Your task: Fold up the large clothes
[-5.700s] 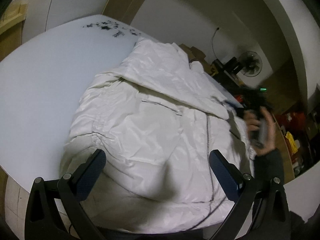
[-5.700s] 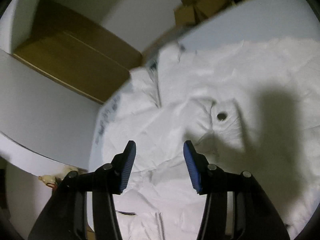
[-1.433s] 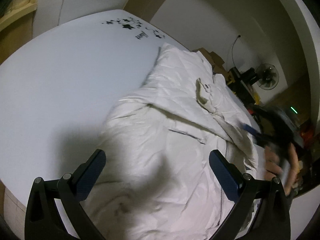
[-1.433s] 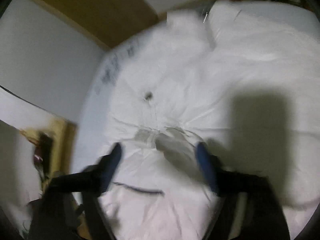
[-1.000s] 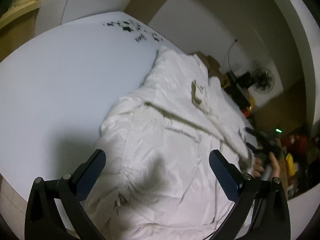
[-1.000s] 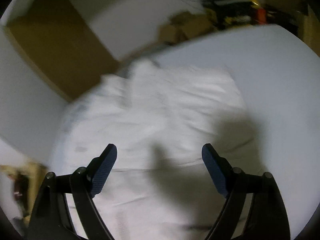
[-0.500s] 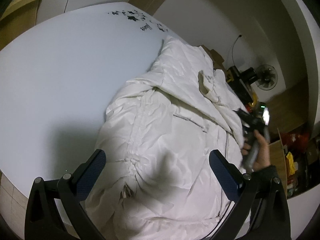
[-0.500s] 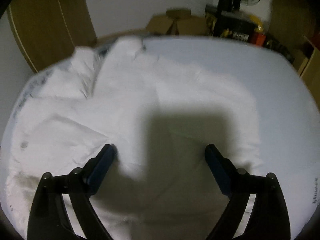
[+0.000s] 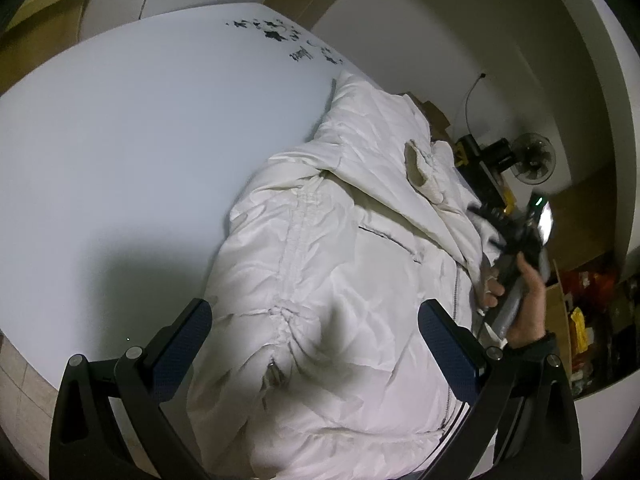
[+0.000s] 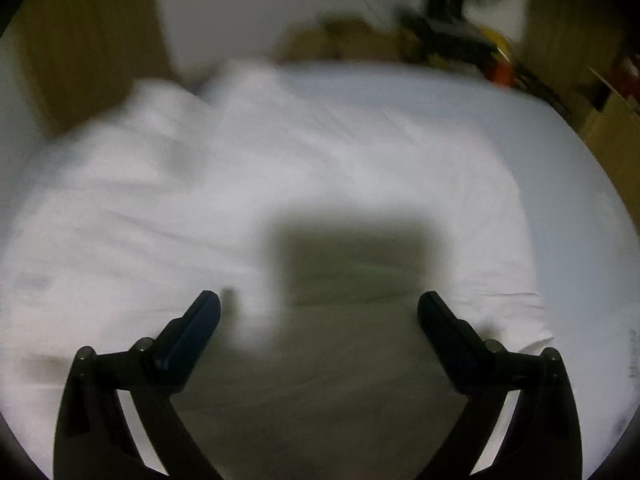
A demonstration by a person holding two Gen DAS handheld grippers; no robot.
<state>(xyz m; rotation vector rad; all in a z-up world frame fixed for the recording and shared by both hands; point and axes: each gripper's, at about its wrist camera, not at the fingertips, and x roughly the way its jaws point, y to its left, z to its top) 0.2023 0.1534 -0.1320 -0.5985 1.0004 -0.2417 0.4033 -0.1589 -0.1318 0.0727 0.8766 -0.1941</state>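
Jacket (image 9: 340,280): white padded coat lying rumpled on the pale worktop (image 9: 120,140), hood toward the far edge.
Left tongs (image 9: 316,332): wide, empty, hovering over the hem.
Right tongs (image 10: 318,320): opening, nothing between them.
Risk: slippery puffy fabric may spring back and undo a fold; zipper (image 9: 456,292) could snag.

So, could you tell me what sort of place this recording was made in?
Probably a storage or workroom rather than a lived-in home. A white jacket lies on a large bare white table. Beyond it are cardboard boxes, a standing fan against a plain wall, and cluttered shelving.
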